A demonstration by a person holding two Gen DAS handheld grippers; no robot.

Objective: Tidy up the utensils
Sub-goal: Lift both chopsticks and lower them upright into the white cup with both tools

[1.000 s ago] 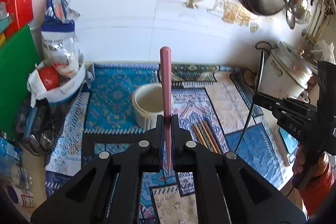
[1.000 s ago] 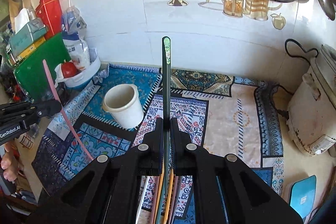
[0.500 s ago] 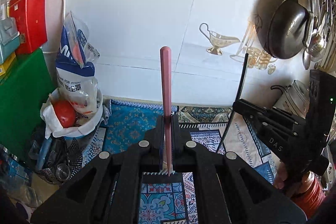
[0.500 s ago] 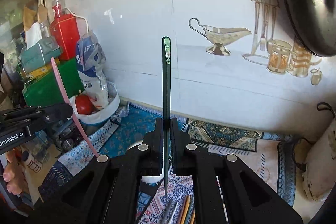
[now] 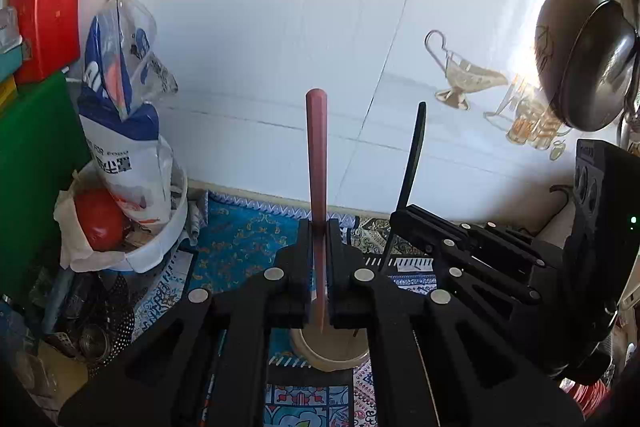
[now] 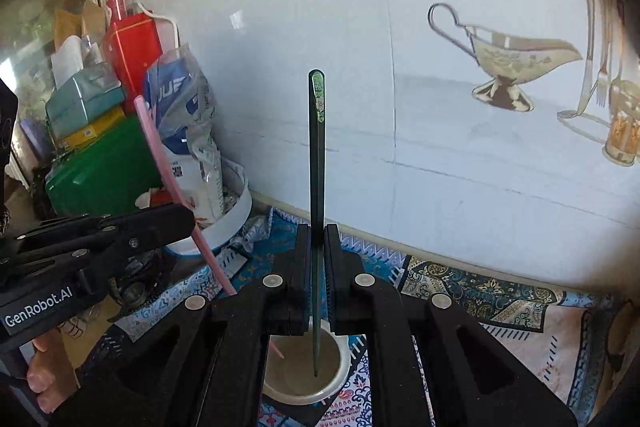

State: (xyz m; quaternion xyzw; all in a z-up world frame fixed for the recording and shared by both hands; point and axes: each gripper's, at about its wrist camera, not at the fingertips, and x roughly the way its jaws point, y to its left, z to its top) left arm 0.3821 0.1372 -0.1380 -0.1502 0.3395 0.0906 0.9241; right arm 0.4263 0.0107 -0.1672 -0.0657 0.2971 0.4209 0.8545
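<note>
My left gripper point(image 5: 318, 239) is shut on a pink chopstick point(image 5: 316, 155), held upright with its lower tip over the white cup point(image 5: 328, 357) below. My right gripper point(image 6: 317, 243) is shut on a dark green chopstick point(image 6: 317, 155), upright, its tip down inside the same cup point(image 6: 308, 383). The pink chopstick's tip point(image 6: 276, 351) also reaches into the cup in the right wrist view. The right gripper point(image 5: 404, 219) shows close on the right in the left wrist view, and the left gripper point(image 6: 188, 219) on the left in the right wrist view.
A patterned mat point(image 6: 480, 291) covers the counter against a white tiled wall point(image 5: 280, 27). At the left stand a white bowl with a bag and a tomato point(image 5: 100, 219), a green box point(image 6: 100, 167) and a red carton point(image 6: 132, 47). A dark pan point(image 5: 592, 67) hangs at right.
Both grippers have moved over the cup and come close together, each still holding its chopstick upright. The chopstick tips now reach down into the cup.
</note>
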